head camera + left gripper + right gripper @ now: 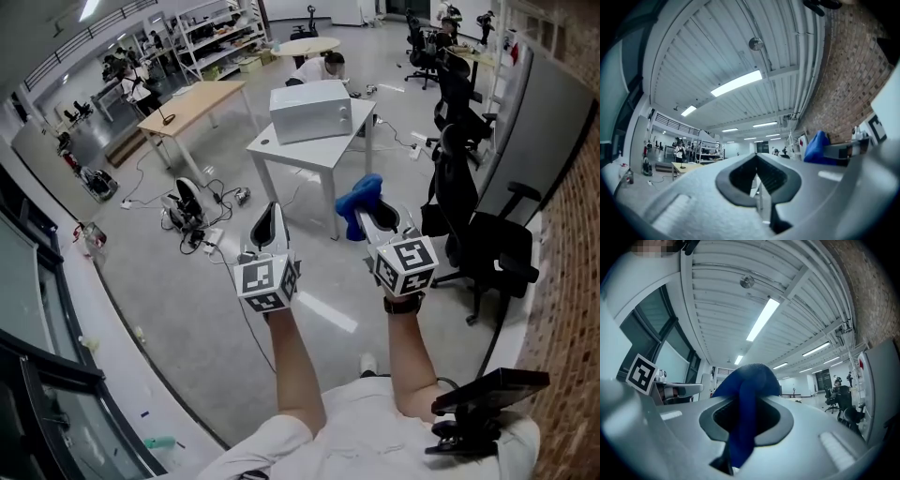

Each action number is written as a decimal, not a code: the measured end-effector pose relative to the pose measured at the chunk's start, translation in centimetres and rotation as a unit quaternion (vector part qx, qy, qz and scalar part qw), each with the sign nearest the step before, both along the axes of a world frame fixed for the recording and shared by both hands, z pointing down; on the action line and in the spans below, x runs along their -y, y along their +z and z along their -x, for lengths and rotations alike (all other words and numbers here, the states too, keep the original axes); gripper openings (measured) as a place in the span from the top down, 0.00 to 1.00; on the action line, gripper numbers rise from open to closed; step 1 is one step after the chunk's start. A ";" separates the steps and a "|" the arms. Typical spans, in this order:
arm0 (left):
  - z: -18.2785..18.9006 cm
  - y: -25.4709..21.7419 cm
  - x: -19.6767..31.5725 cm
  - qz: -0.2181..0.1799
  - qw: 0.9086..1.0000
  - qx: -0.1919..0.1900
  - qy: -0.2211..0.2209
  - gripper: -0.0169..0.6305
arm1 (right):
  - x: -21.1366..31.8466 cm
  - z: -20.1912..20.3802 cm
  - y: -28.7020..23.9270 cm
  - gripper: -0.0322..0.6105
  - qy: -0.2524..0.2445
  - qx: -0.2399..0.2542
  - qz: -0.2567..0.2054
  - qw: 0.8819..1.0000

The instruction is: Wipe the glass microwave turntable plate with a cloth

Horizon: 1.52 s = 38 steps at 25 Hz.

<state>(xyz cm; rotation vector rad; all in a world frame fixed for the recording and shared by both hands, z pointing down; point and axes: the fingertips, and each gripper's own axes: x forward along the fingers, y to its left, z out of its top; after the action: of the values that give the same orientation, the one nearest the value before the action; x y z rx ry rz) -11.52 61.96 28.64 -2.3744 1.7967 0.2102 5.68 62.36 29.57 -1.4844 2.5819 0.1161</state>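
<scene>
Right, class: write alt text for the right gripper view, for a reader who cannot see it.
The right tongs grip a blue cloth, bunched above them and trailing down between them. Behind is a ribbed white ceiling with strip lights.

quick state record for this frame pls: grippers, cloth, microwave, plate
left gripper: shut, nothing between the jaws
right gripper: shut on blue cloth
gripper position: both held out ahead of the person, apart from the table
microwave: on white table, across the floor from the person
glass plate: not visible in any view
wiping: not started
</scene>
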 end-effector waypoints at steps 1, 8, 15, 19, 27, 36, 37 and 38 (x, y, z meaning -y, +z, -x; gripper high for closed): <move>-0.6 -0.2 0.9 -0.001 1.000 0.002 0.000 0.97 | 1.0 -0.5 -0.1 0.84 -0.002 0.002 -0.001 1.000; -3.9 0.1 6.4 0.002 1.000 0.009 -0.003 0.97 | 6.4 -3.3 0.1 0.84 -0.012 0.009 0.000 1.000; -7.5 1.0 10.1 0.016 1.000 0.024 0.000 0.97 | 10.2 -7.1 0.7 0.84 -0.011 0.024 0.010 1.000; -8.7 1.6 12.3 0.025 0.999 0.041 0.003 0.97 | 12.5 -8.3 2.3 0.84 -0.009 0.033 0.028 0.999; -8.6 3.7 17.9 0.032 0.999 0.026 0.011 0.97 | 17.5 -7.4 4.4 0.84 -0.008 0.018 0.043 0.999; -3.9 0.6 28.0 0.004 1.000 0.004 0.015 0.97 | 27.2 -3.2 0.7 0.84 -0.001 -0.009 0.009 1.000; -3.2 0.0 29.1 -0.001 1.000 0.002 0.014 0.97 | 28.3 -2.5 0.3 0.84 -0.004 -0.012 0.006 1.000; -2.6 -0.5 30.0 -0.004 1.000 -0.002 0.013 0.97 | 29.3 -1.7 0.1 0.84 -0.006 -0.013 0.005 1.000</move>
<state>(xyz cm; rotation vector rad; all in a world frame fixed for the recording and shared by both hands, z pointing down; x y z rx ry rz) -8.92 31.95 28.16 -2.3953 1.7630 0.2252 7.42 33.01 29.64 -1.4811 2.6161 0.1216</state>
